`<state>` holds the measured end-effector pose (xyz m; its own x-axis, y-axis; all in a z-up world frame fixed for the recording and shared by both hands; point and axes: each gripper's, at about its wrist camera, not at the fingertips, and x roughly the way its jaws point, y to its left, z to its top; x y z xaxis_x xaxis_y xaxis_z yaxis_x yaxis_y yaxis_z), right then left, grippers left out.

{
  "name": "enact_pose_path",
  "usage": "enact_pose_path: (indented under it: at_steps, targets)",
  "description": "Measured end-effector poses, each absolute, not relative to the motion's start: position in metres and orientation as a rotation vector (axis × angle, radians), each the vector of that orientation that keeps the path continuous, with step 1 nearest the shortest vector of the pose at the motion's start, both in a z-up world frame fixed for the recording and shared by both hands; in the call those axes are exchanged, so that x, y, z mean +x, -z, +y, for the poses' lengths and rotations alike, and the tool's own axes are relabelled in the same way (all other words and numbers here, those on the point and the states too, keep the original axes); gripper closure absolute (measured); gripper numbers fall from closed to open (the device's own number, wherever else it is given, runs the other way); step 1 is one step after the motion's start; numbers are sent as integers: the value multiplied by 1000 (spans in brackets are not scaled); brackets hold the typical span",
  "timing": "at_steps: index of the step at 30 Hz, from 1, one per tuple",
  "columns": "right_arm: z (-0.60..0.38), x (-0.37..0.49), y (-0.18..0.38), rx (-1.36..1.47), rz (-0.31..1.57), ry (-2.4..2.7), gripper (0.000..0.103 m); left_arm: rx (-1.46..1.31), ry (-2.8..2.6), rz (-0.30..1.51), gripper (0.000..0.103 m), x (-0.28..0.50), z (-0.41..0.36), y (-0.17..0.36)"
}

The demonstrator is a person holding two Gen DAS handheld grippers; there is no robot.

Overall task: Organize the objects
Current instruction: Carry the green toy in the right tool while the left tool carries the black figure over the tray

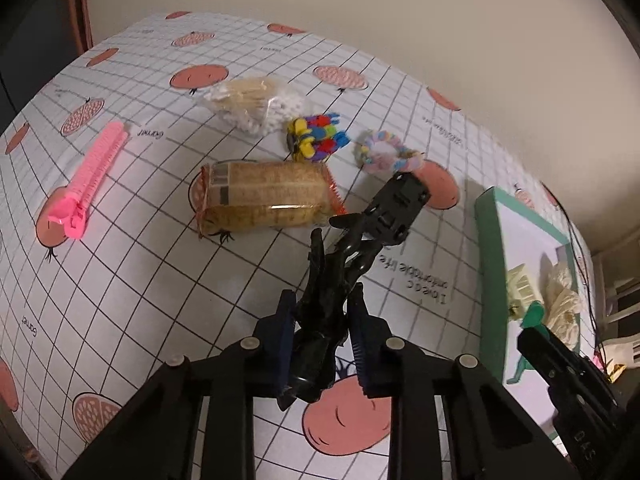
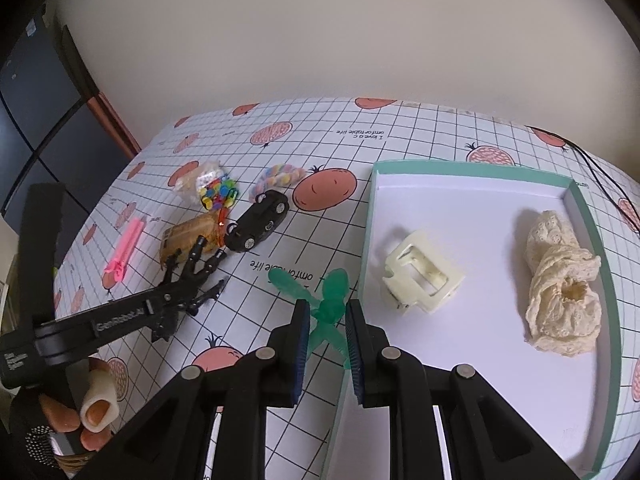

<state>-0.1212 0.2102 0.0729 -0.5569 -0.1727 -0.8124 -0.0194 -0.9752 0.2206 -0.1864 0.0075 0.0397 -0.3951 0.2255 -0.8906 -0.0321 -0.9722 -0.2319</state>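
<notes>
Gripping green clip (image 2: 326, 312), right claw (image 2: 328, 344) over tray rim (image 2: 366, 236)

Black claws (image 2: 327, 354), blue ribbed pads (image 2: 301, 352) — silver screws, white lettering

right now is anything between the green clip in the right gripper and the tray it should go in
Nothing visible blocks it. The right gripper holds the green clip at the near-left wall of the tray. Inside, the cream claw clip and lace scrunchie lie farther in, leaving bare floor beside the wall.
</notes>
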Motion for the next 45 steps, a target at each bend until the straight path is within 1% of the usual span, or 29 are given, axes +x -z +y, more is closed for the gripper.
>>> enact_pose_path:
  at_steps: [3,10,19,31,35,38,45]
  targets:
    - [216,-120,-74,1430,-326,2692,84,-1601,-2500,-250,76,-184,12,-47]
    - [238,-112,-82,1399,-369,2744,84,-1504,-2506,-286,76,-175,23,-69]
    - [287,-99,-79,1450,-469,2791,84,-1409,-2430,-284,76,-158,69,-88]
    - [340,-76,-72,1536,-503,2838,84,-1414,-2290,-259,76,-137,126,-84]
    - [345,-72,-69,1576,-486,2838,84,-1425,-2269,-180,76,-126,147,-78]
    - [350,-71,-66,1603,-520,2831,84,-1433,-2264,-148,76,-121,157,-73]
    - [345,-74,-54,1707,-456,2788,83,-1471,-2237,-104,76,-116,173,-60]
